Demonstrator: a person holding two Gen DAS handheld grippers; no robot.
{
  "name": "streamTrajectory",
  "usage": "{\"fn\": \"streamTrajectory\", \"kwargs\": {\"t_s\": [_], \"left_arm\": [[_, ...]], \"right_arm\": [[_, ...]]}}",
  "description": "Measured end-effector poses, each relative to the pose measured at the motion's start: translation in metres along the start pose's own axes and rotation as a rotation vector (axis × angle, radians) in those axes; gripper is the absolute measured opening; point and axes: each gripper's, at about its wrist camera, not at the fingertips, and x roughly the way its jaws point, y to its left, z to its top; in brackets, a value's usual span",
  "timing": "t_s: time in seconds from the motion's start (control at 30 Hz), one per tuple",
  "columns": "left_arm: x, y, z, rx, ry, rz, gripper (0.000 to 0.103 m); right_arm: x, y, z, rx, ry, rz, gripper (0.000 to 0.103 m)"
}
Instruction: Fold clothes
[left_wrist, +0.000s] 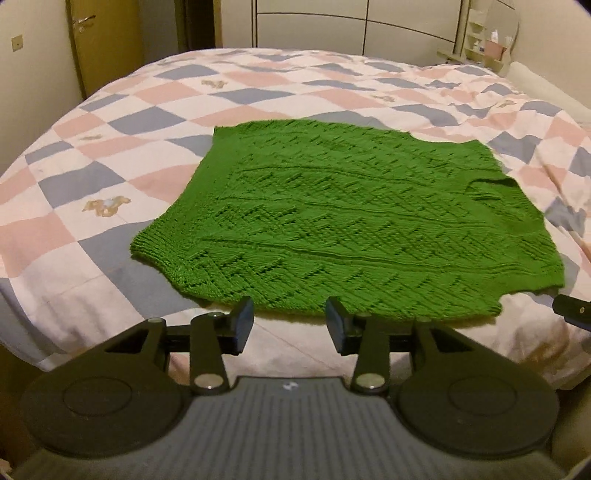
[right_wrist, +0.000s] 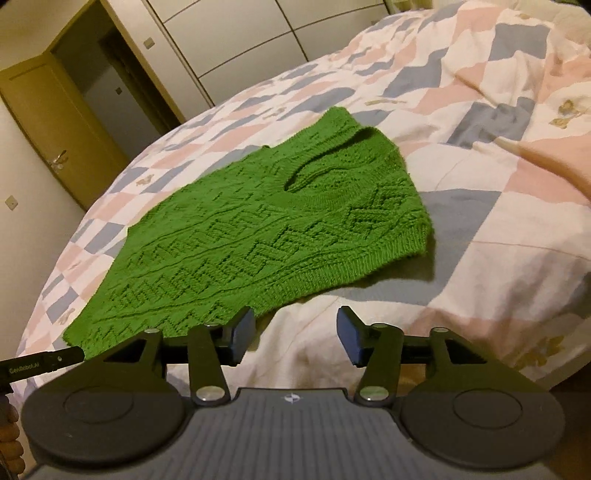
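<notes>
Here, green knit vest (left_wrist: 354, 218) lies flat, neckline rightward.

A bright green, chunky cable-knit sleeveless sweater (left_wrist: 343, 218) lies spread flat, its zigzag and cable pattern facing up. It looks folded or doubled into a rough rectangle, with a ribbed hem (left_wrist: 155, 247) along its left end in the left wrist view. In the right wrist view the same garment (right_wrist: 236, 236) stretches diagonally from lower left to upper right, and a ribbed, curved neckline opening (right_wrist: 314, 170) sits near its far end, slightly raised. A ribbed band (right_wrist: 369, 254) edges the near right side. The knit lies mostly smooth, with a few long shallow creases running along its length.
</notes>
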Motion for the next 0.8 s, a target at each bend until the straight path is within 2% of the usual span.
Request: {"fn": "streamTrajectory", "kwargs": {"t_s": [0.27,0.5,0.8], "left_arm": [[-0.034,-0.008,-0.010,0.041,-0.061,-0.036,0.044],[-0.054,-0.015,-0.020,0.061,-0.083,-0.059,0.050],[-0.056,-0.015,-0.020,0.063,-0.087,-0.059,0.051]], "right_arm": [[-0.030,0.016,-0.014,-0.050,-0.032,-0.032,0.065],[-0.052,0.030,-0.023,-0.088,-0.061,-0.086,0.075],[-0.059,0.036,-0.025,-0.115,-0.065,-0.106,0.078]]}}
